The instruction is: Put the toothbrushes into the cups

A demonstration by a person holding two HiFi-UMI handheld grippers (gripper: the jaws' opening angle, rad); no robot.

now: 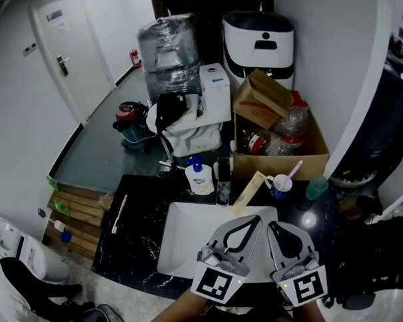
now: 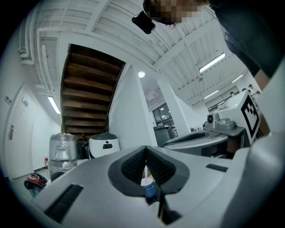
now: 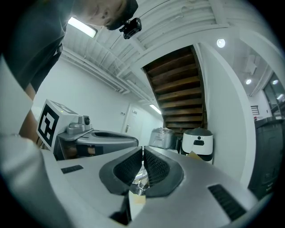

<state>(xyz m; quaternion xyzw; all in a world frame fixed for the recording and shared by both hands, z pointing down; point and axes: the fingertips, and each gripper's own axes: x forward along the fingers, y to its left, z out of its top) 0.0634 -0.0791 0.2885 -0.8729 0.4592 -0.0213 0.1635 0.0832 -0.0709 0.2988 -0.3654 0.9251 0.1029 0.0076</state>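
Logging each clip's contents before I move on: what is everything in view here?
loose toothbrush: one, pink-white, lying on the black counter left of the sink
white and blue cup: one, pink toothbrush standing in it, behind the sink's right corner
green cup: one, right of the white and blue cup
bottle: one, white with blue cap, behind the sink
sink: one, white, set in the black counter
cardboard box: one, brown, holding plastic bottles, behind the cups
left claw: one, grey, shut and empty, over the sink
right claw: one, grey, shut and empty, beside the left claw

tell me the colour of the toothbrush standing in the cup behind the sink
Pink. The toothbrush in the cup shows best in the head view.
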